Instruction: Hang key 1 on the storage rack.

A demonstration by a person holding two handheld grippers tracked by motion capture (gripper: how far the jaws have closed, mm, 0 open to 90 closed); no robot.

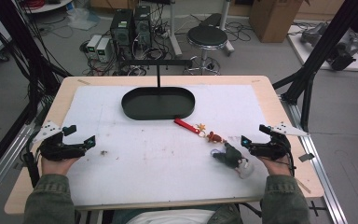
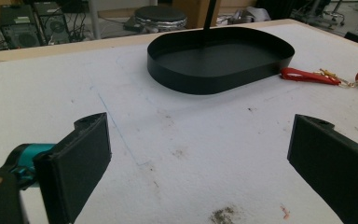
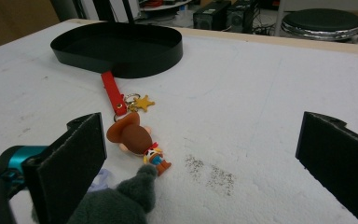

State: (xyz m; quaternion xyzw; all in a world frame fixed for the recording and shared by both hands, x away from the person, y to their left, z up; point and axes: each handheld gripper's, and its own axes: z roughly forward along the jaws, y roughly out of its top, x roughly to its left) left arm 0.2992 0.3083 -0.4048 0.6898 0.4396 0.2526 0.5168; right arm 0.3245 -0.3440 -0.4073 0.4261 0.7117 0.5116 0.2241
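Item: cowboy-figure keychain (image 3: 137, 138) with red strap (image 3: 112, 93) and star charm (image 3: 143, 102), lying on the tabletop (image 1: 135, 154) beside a grey plush toy (image 1: 230, 155), near your right tongs (image 1: 252, 137). Likely light, hard, slippery (strap limp); pinch the figure's body. Both tongs, left tongs (image 1: 80, 135) included, stand apart, empty.

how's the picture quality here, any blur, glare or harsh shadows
High view: even, soft light, slightly grainy, the keychain figure small and fuzzy. Left gripper view: the black tray sharp, no glare. Right gripper view: the grey plush toy at the bottom edge looks soft, shadows faint.
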